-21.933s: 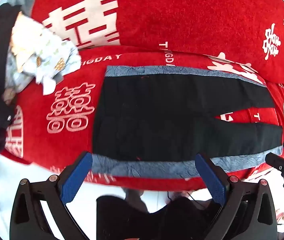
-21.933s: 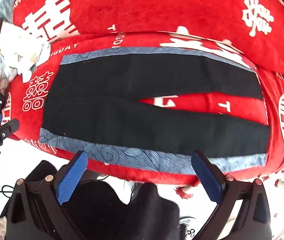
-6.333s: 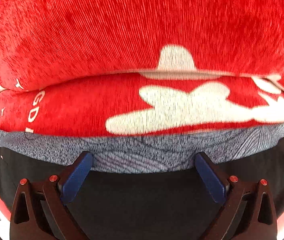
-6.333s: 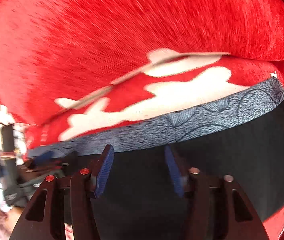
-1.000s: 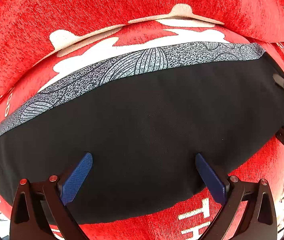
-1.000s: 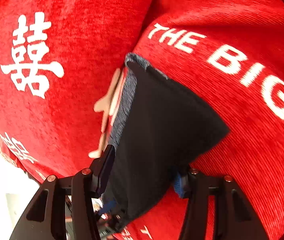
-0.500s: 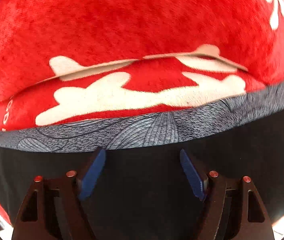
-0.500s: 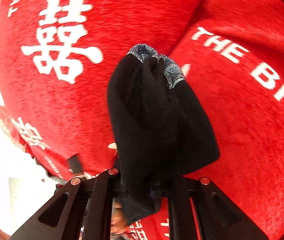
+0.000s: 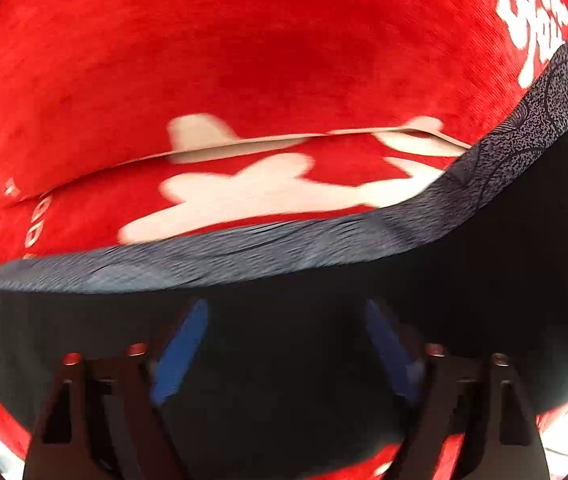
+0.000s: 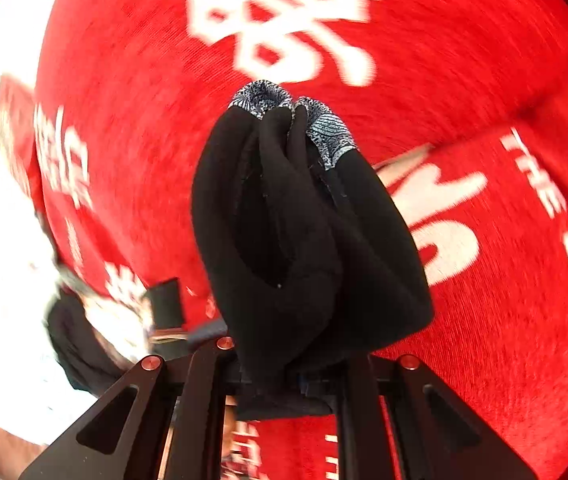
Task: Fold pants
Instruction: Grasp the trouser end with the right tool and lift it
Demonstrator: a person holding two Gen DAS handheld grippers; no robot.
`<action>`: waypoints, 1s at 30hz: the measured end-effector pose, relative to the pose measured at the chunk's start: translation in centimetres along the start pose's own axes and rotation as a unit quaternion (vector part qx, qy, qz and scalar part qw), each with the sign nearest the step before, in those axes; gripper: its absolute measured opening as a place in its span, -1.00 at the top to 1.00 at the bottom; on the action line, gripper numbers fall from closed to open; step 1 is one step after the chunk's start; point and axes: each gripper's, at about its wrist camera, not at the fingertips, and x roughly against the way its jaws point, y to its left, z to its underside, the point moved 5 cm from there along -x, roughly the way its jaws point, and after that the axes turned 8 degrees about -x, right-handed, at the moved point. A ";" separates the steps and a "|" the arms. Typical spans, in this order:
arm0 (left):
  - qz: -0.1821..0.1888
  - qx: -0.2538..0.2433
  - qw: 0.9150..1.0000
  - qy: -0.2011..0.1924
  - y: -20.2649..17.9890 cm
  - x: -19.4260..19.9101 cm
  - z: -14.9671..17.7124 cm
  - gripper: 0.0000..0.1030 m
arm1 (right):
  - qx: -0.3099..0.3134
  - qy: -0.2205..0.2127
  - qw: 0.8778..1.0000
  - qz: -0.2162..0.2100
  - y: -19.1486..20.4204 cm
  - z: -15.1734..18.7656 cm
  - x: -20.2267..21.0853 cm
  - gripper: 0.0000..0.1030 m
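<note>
Two blue-padded fingers of the left tool (image 9: 284, 344) stand apart in the left wrist view, low over the black fabric pants with a grey patterned side stripe (image 9: 304, 344), nothing pinched between them. The pants lie spread across the red plush sofa cover printed with white characters and lettering (image 9: 243, 60), their grey stripe running along the far edge from the left and rising toward the upper right. The view is blurred. In the right wrist view, the right tool (image 10: 288, 376) is clamped on a bunched end of the pants (image 10: 304, 240), its black arms drawn close together with the cloth squeezed between them. The bundle stands up from the tool, grey stripe at its tip, with the red cover (image 10: 484, 280) behind it.
</note>
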 end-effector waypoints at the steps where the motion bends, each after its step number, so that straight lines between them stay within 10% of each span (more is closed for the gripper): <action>1: -0.001 0.006 1.000 -0.001 1.1 0.4 0.5 -0.71 | 0.026 0.004 1.000 0.015 1.3 0.4 -0.5 0.74; 14: -0.058 0.131 0.989 0.040 19.4 2.8 10.6 -0.71 | 0.239 0.084 0.955 0.154 10.5 12.5 -14.9 0.67; 19: -0.064 0.154 0.985 0.039 23.3 3.4 13.1 -0.71 | 0.298 0.104 0.914 0.256 9.0 17.8 -20.7 0.44; 22: -0.054 0.164 0.984 0.036 24.4 3.7 13.7 -0.71 | 0.353 0.089 0.884 0.294 10.5 19.9 -21.1 -0.04; 27: -0.041 0.163 0.985 0.023 25.3 4.6 13.1 -0.71 | 0.495 0.123 0.819 0.263 14.8 26.2 -20.2 -0.34; 30: -0.008 0.150 0.989 0.012 24.6 5.2 12.1 -0.71 | 0.523 0.142 0.809 0.228 16.8 28.9 -18.9 -0.33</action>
